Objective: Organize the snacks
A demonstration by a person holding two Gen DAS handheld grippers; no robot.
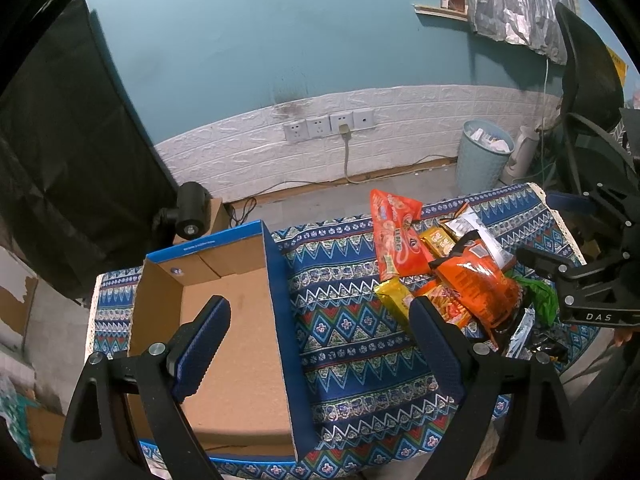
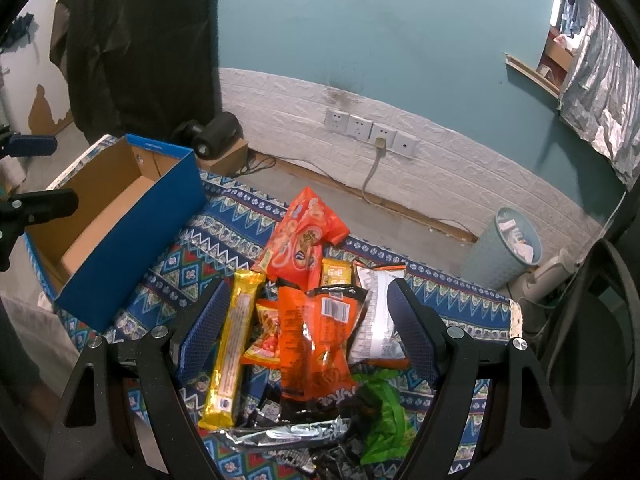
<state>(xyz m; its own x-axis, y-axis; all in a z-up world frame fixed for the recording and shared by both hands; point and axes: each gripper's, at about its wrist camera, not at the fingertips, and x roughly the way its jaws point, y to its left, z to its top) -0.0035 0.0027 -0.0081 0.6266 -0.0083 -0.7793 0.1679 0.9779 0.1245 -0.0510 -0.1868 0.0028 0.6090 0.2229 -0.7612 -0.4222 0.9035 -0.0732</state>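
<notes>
One blue cardboard box [image 1: 224,320] sits open on the patterned tablecloth [image 1: 352,344], its brown inside bare, while the snack packets [image 2: 316,320] lie heaped on the cloth just beside it, none in the box. The left gripper [image 1: 320,340] hangs spread wide over the box's right wall, holding nothing. The right gripper [image 2: 308,328] hangs wide above the heap, its fingers flanking a long yellow packet [image 2: 232,348] and an orange bag [image 2: 312,340], gripping neither.
</notes>
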